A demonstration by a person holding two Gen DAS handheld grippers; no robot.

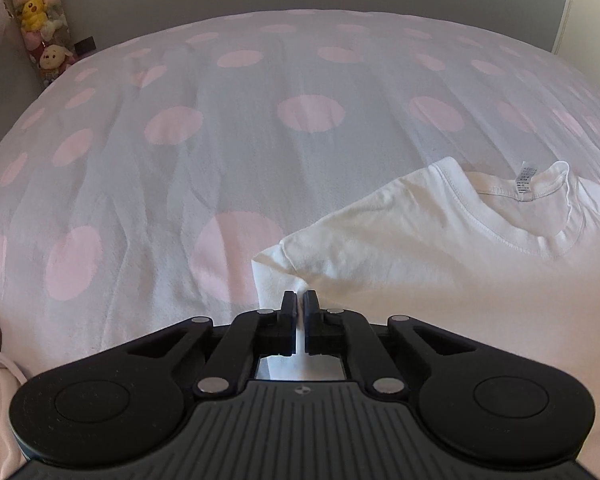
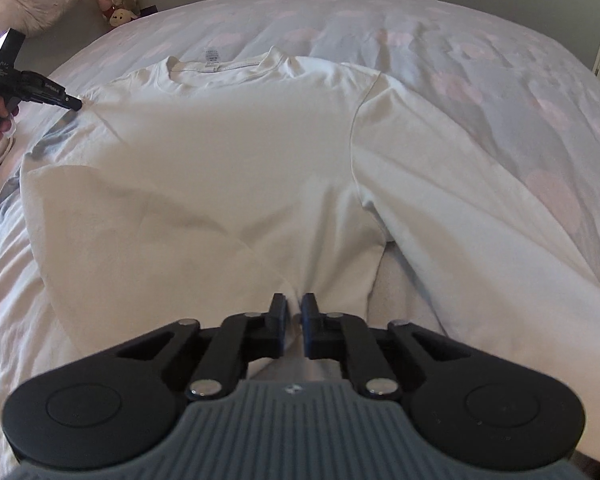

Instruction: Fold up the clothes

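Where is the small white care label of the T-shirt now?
The small white care label sits inside the back of the neckline of the white cotton T-shirt, at its far end on the pink-dotted bedsheet; in the left wrist view it appears at right.

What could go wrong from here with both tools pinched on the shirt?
1. The left tool holds only a thin bunch of the white T-shirt at its sleeve edge; a pull could slip it free.
2. The right tool pinches near the side seam under the other sleeve, so it may catch one layer only, and the fold would skew.
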